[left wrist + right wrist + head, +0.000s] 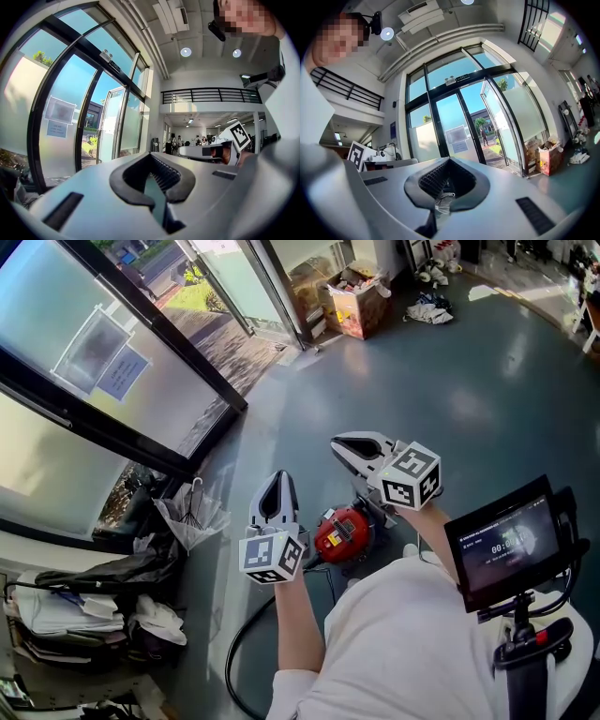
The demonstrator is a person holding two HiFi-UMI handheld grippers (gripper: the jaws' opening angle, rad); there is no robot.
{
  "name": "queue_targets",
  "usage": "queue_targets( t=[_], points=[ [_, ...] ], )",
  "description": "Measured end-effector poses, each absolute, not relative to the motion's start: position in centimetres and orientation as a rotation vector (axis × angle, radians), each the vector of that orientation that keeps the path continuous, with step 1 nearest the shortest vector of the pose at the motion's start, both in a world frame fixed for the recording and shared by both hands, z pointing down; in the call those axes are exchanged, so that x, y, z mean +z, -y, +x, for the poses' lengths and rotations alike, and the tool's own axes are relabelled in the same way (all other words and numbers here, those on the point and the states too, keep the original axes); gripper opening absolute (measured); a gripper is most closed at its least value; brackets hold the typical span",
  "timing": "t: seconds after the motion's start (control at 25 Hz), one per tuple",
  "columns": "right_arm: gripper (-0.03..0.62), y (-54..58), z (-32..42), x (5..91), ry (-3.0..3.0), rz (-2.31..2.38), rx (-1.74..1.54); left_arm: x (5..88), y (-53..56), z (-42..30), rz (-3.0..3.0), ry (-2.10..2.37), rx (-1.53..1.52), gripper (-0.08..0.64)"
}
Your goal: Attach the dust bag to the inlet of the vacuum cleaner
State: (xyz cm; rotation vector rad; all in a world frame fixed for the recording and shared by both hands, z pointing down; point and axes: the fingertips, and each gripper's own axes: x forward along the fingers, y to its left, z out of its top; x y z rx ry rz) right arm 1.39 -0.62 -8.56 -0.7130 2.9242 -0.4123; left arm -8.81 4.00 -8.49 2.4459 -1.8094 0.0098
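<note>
While left gripper (pixel 277 480) and right gripper (pixel 343 448) hover over the vacuum (pixel 342 532) — jaws closed, a clear scrap (pixel 443 202) at the right's tips — I see no dust bag; attachment unclear.

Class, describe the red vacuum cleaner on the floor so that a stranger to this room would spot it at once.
Start at the glass wall on the left and follow the grey floor toward the person. Between the left gripper and the right gripper sits the vacuum cleaner. It alone is bright red and rounded.
</note>
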Motion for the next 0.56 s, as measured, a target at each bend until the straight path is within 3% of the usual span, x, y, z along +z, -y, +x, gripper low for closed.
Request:
queue_targets(
  t=[0.56],
  points=[
    [0.009, 0.2, 1.8, -6.8, -2.936, -0.740, -0.474, -7.0, -4.5, -8.7, 2.416, 1.789, 0.035, 0.008]
  ],
)
